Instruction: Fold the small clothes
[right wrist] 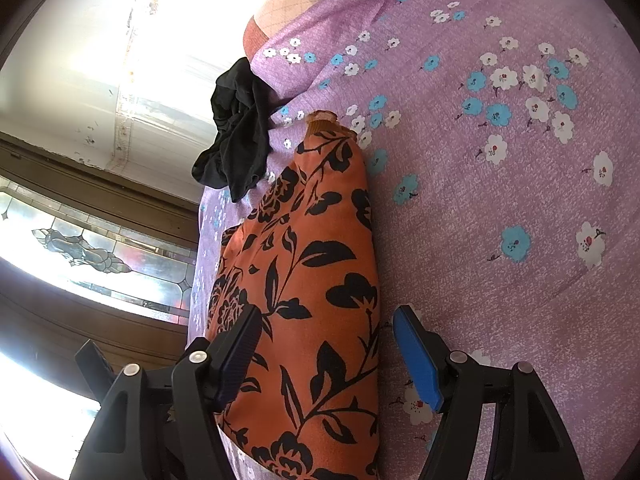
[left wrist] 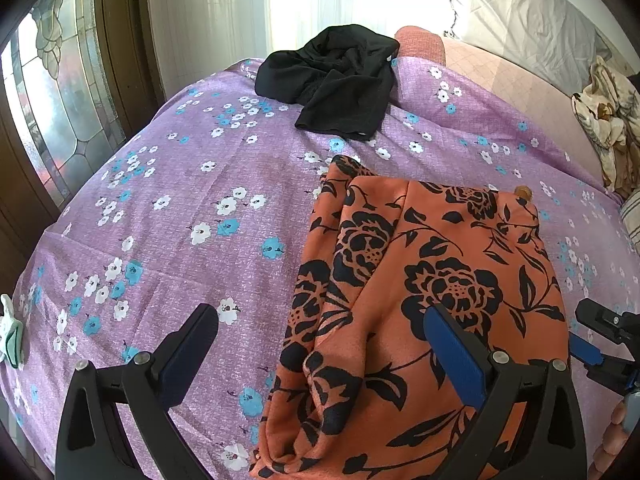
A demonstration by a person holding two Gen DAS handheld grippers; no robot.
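Observation:
An orange garment with a black flower print (left wrist: 420, 300) lies folded on the purple flowered bedsheet (left wrist: 180, 208); it also shows in the right wrist view (right wrist: 320, 272). My left gripper (left wrist: 320, 320) is open, its jaws straddling the garment's left folded edge near the front. My right gripper (right wrist: 324, 328) is open, its jaws straddling the garment's right edge; it shows at the right edge of the left wrist view (left wrist: 600, 332). A crumpled black garment (left wrist: 336, 80) lies at the far end of the bed, also in the right wrist view (right wrist: 236, 136).
A stained-glass door (left wrist: 52, 92) stands left of the bed. A pink cover (left wrist: 508, 76) and a crumpled patterned blanket (left wrist: 608, 120) lie at the far right. A small green and white object (left wrist: 10, 336) sits at the bed's left edge.

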